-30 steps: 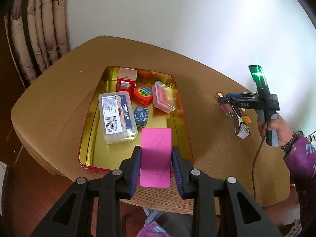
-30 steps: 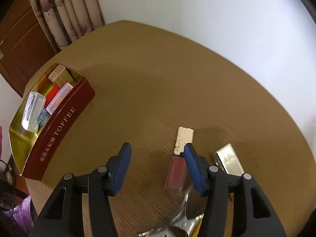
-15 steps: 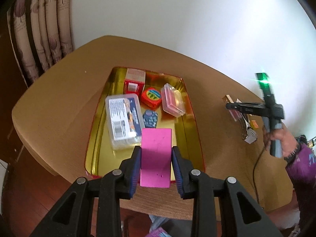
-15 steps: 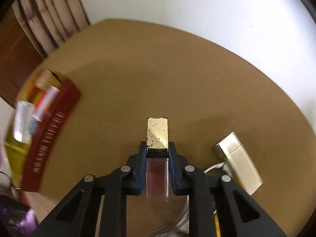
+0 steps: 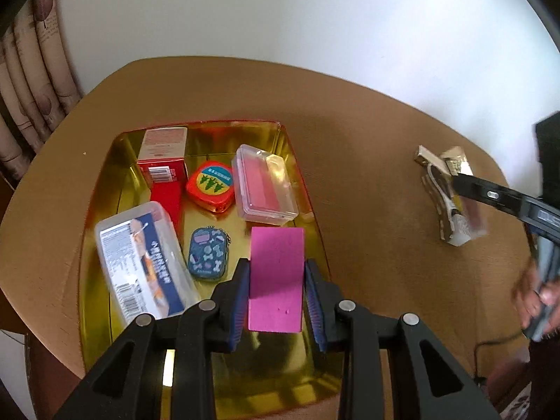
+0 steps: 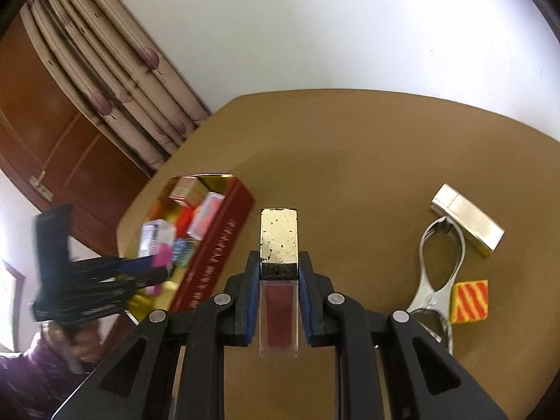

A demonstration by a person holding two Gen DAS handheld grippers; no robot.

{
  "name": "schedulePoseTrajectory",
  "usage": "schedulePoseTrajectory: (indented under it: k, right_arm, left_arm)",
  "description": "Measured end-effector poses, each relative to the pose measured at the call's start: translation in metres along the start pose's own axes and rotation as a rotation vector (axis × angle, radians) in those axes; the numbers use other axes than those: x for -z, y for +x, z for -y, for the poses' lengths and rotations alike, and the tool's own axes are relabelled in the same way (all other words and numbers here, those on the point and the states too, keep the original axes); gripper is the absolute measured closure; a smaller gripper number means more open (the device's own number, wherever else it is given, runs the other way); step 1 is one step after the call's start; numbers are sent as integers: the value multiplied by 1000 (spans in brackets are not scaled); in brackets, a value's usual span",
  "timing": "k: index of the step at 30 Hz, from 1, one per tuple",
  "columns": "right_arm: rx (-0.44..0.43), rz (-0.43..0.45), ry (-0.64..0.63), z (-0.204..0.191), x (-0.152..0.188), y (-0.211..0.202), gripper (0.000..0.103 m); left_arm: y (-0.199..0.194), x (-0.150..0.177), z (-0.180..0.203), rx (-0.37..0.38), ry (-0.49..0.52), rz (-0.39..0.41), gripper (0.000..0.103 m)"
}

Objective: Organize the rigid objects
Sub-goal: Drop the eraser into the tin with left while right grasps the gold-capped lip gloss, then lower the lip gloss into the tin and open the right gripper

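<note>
Pale wall [image 6: 350, 35] far ahead of jaws; patterned curtain [image 6: 115, 80] up-left w/ brown wooden door [image 6: 52, 133] beside it; round wooden table [image 6: 350, 161] below.

Pink block [image 5: 276, 280] above gold tin [image 5: 105, 182]

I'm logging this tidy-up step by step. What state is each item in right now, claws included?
left claw: shut on the pink block, above the gold tin
right claw: shut on the lip gloss tube, capped
gold tin: open, holding boxes
clear pink case: lid closed, in the tin
silver lighter: closed, on the table
metal clip: lying flat beside the lighter
</note>
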State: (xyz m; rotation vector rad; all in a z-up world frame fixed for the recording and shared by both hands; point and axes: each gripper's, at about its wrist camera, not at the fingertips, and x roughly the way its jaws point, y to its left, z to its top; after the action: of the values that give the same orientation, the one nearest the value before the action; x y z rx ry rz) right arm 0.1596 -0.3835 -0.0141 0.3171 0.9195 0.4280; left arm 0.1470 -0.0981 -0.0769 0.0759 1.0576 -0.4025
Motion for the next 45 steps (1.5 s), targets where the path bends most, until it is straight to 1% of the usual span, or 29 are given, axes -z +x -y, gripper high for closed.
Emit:
schedulePoseTrajectory:
  k: [2, 6, 8, 11, 13, 14, 15, 16, 17, 19, 22, 24, 25, 28, 30, 32, 34, 36, 38, 41, 42, 44, 45]
  right_arm:
    - [-14, 4, -3, -5, 2, -4, 85]
    - [-36, 5, -15, -20, 4, 2, 85]
    - [-50, 7, -18, -27, 4, 6, 85]
    - [-61, 10, -29, -38, 2, 6, 85]
    - [-78, 8, -28, -45, 1, 6, 85]
    - [-99, 0, -27, -50, 0, 8, 85]
    - [-111, -5, -28, -54, 0, 9, 85]
    - [-121, -12, -34, -60, -2, 12, 85]
    - [-130, -22, -45, -68, -3, 17, 85]
    - [-155, -42, -51, -80, -4, 26, 85]
    - [-188, -78, -66, -105, -7, 46, 85]
    - [-205, -101, -66, -116, -9, 60, 85]
    - [-209, -123, -57, -123, -12, 74, 85]
    - [-180, -175, -30, -133, -19, 108, 85]
    - [-152, -202, -18, -135, -24, 127, 85]
    - [-114, -222, -5, -136, -28, 148, 85]
    - [-99, -227, 4, -138, -31, 162, 85]
    - [-58, -225, -16, -141, -32, 172, 85]
    - [-52, -226, -22, -144, -31, 176, 85]
    - [-6, -220, -43, -148, -30, 183, 83]
    - [-12, -215, -37, -148, -32, 184, 81]
    - [-31, -201, -18, -147, -36, 185, 81]
    - [-31, -195, -13, -146, -37, 184, 79]
  left_arm:
    - [6, -1, 1, -17, 8, -6, 72]
    - [14, -3, 0, -44, 28, -13, 70]
    - [18, -4, -2, -25, 25, -22, 68]
    - [18, -6, -8, 0, -11, -26, 68]
    - [2, -4, -16, 27, -55, 11, 68]
    - [-7, -2, -20, 33, -77, 39, 68]
    - [-21, 2, -27, 34, -116, 83, 66]
    - [-36, 8, -35, 21, -160, 122, 65]
    - [-45, 12, -38, 6, -185, 140, 64]
    - [-67, 31, -50, -43, -240, 199, 63]
    - [-85, 57, -63, -150, -275, 239, 63]
    - [-90, 71, -69, -202, -291, 251, 63]
    - [-92, 77, -73, -218, -297, 257, 63]
    - [-91, 84, -82, -262, -311, 271, 63]
    - [-89, 85, -85, -245, -317, 276, 63]
    - [-88, 88, -87, -251, -320, 275, 63]
    - [-86, 87, -89, -213, -316, 253, 63]
    - [-83, 85, -86, -195, -316, 242, 63]
    - [-82, 84, -85, -196, -307, 243, 63]
    - [-83, 83, -87, -197, -304, 254, 63]
    - [-83, 84, -87, -198, -304, 256, 63]
    - [-82, 85, -88, -197, -306, 255, 63]
    - [-81, 85, -88, -195, -307, 250, 63]
